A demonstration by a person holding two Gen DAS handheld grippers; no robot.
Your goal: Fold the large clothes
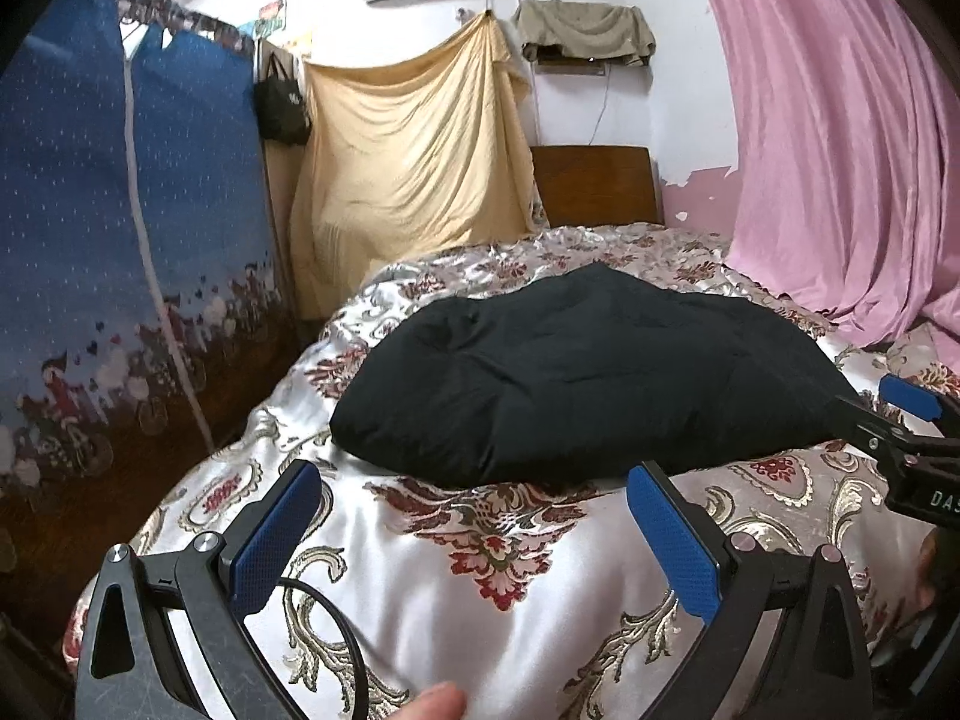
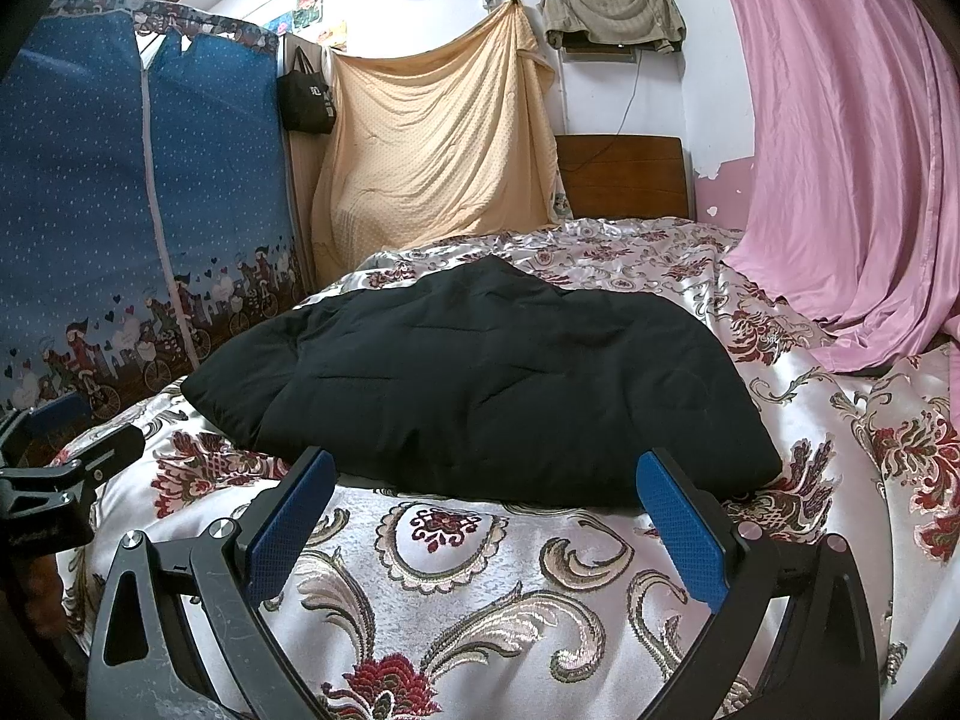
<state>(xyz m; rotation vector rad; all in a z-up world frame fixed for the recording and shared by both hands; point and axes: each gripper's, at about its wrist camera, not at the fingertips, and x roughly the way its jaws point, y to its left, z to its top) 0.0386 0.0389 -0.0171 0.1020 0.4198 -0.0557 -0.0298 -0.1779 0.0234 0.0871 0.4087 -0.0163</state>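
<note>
Folded black padded garment (image 2: 480, 384) lies on the floral satin bedspread (image 2: 480, 588). Left tool (image 1: 474, 534) and right tool (image 2: 486, 516), both spread open and empty, hover just short of its near edge, seemingly for grasping.

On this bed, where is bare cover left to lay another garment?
Free: the bedspread strip between the black padded garment and both open grippers, left and right; also the stretch from the garment to the headboard. Crowded: right edge, where the pink curtain spills on.
</note>
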